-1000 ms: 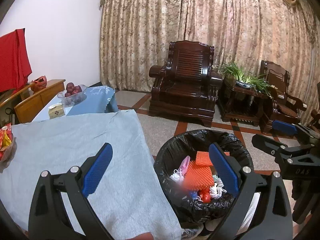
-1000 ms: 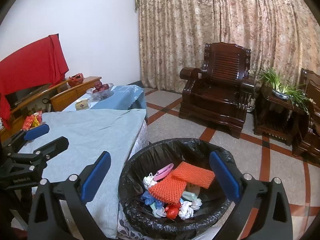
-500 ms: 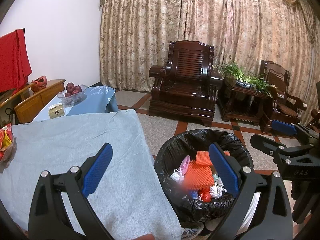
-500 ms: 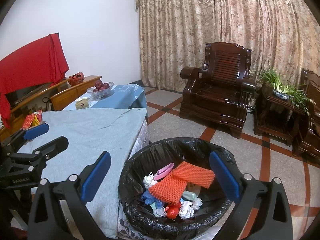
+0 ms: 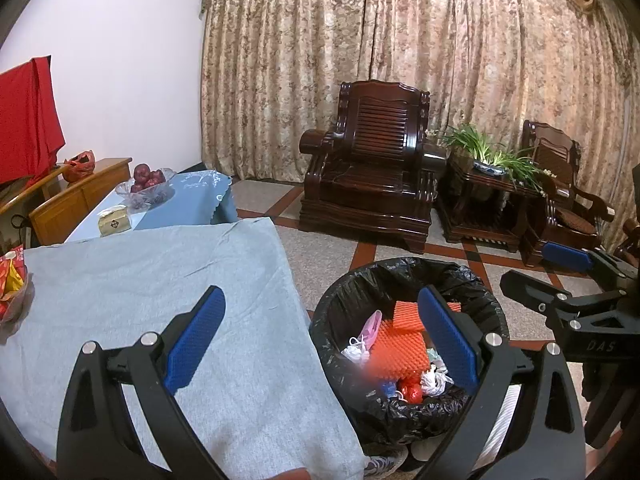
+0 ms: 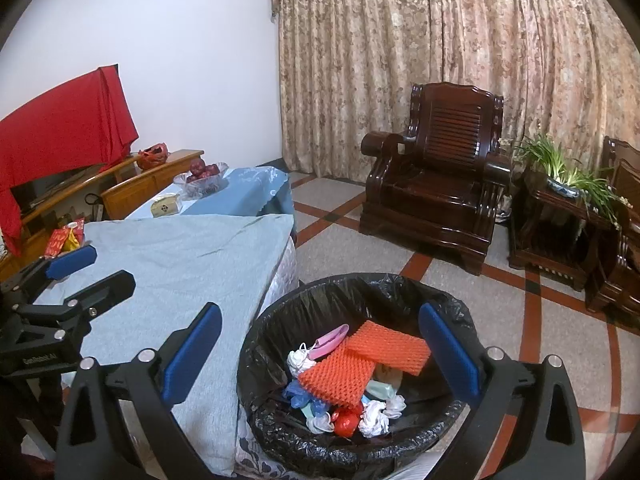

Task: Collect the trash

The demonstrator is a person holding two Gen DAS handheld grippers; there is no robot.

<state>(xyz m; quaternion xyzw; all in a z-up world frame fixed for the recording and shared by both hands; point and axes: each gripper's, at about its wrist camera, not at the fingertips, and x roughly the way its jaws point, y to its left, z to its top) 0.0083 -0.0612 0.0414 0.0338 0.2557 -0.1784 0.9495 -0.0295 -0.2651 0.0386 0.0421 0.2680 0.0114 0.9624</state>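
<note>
I see the bin [image 6: 352, 364] on the floor just beside the table [image 6: 192, 264], black liner in it, and the trash sits inside: two orange foam nets [image 6: 360, 360] on top, with white wads [image 6: 374, 412], a pink scrap [image 6: 328, 336] and a red piece [image 6: 345, 420] around them. My right gripper [image 6: 320, 356] hovers over the bin with its jaws spread wide and nothing between them, and my left gripper [image 5: 320, 336] is just as wide and empty, one finger over the grey cloth [image 5: 140, 280] and the other over the bin. Beyond stand a fruit bowl [image 5: 146, 190], an armchair [image 5: 372, 168], a plant [image 5: 492, 152] and curtains [image 5: 400, 40].
</note>
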